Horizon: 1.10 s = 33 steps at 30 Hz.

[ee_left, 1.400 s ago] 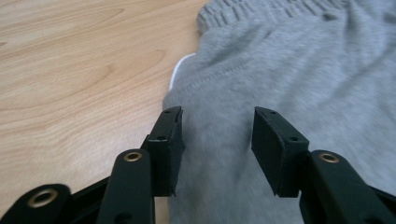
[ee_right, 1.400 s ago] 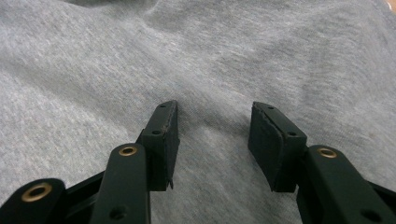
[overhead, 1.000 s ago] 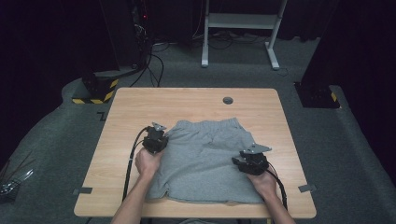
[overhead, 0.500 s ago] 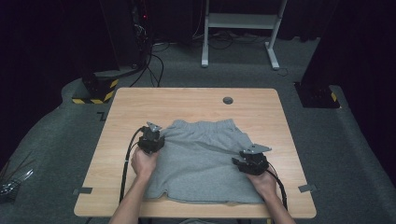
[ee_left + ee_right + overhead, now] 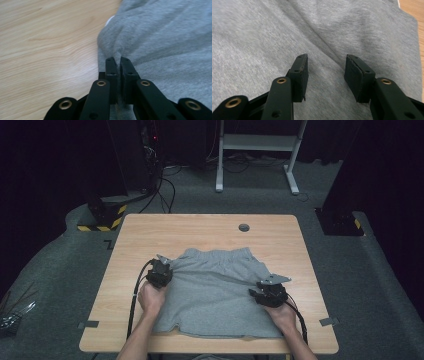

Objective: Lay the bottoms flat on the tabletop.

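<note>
**Grey shorts: left edge gripped, right side not yet taken**

On the wooden table [image 5: 210, 227], a pair of grey shorts [image 5: 215, 295] lies spread mostly flat, waistband toward the far edge and leg openings toward the person. The garment occupies the near middle of the tabletop; a small dark round fitting [image 5: 244, 227] sits well apart from it near the far edge.

Left gripper [image 5: 116, 61]: jaws clenched on a pinch of fabric at the left side edge of the shorts. In the left gripper view the cloth puckers into a small ridge between the pads, with bare wood just beside it. In the high view this gripper [image 5: 160, 270] sits at the left edge, below the waistband corner.

Right gripper [image 5: 325, 71]: jaws spread apart, poised over the cloth with a diagonal crease running between them. Nothing is held. In the high view it [image 5: 267, 290] sits over the right side of the shorts.

Assessment: the work appears to be at an early stage. The garment is laid out and one grasp is secured; no fold is visible. Remaining, in my judgement: closing the right gripper on the fabric, then lifting or folding the shorts. A single-layer pinch on the right could slip.
</note>
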### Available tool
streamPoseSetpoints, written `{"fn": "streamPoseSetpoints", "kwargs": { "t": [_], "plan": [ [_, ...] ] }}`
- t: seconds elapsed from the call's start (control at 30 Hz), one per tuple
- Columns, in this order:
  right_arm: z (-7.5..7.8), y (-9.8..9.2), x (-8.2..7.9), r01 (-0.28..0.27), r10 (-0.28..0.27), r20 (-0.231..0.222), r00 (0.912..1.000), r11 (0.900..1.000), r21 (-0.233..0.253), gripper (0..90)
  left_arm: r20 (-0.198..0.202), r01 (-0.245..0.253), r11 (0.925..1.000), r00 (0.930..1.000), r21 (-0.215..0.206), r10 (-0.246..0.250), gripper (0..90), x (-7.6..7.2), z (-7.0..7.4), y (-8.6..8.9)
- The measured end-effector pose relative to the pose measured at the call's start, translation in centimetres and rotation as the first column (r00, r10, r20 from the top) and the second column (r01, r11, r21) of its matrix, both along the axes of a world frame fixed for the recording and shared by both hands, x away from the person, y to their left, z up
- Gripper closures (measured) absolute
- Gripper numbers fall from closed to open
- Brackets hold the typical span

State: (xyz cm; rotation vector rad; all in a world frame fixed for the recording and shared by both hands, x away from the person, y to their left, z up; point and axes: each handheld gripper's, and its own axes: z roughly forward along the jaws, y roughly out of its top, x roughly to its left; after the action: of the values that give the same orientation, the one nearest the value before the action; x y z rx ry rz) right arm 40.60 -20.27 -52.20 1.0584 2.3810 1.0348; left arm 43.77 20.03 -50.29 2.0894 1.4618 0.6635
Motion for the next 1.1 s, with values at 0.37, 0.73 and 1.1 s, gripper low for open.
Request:
{"fn": "streamPoseSetpoints", "kwargs": {
  "t": [0.37,0.73,1.1],
  "plan": [
    [0.7,-0.4,0.3,0.036,-0.036,-0.014,0.9993,0.999,0.027,59.0,0.101,0.111,0.9911,0.9895,-0.074,-0.103,45.6,-4.7,0.4,-1.4],
    [2.0,-1.1,2.7,0.183,-0.183,-0.008,0.9831,0.983,0.018,47.0,0.120,0.121,0.9849,0.9871,-0.124,-0.106,39.9,-7.0,-2.0,-1.7],
    [1.6,0.0,4.4,0.134,-0.138,-0.040,0.9896,0.987,-0.086,85.8,0.137,0.123,0.9865,0.9846,-0.108,-0.108,38.8,-7.1,-2.3,-1.8]
  ]
}}
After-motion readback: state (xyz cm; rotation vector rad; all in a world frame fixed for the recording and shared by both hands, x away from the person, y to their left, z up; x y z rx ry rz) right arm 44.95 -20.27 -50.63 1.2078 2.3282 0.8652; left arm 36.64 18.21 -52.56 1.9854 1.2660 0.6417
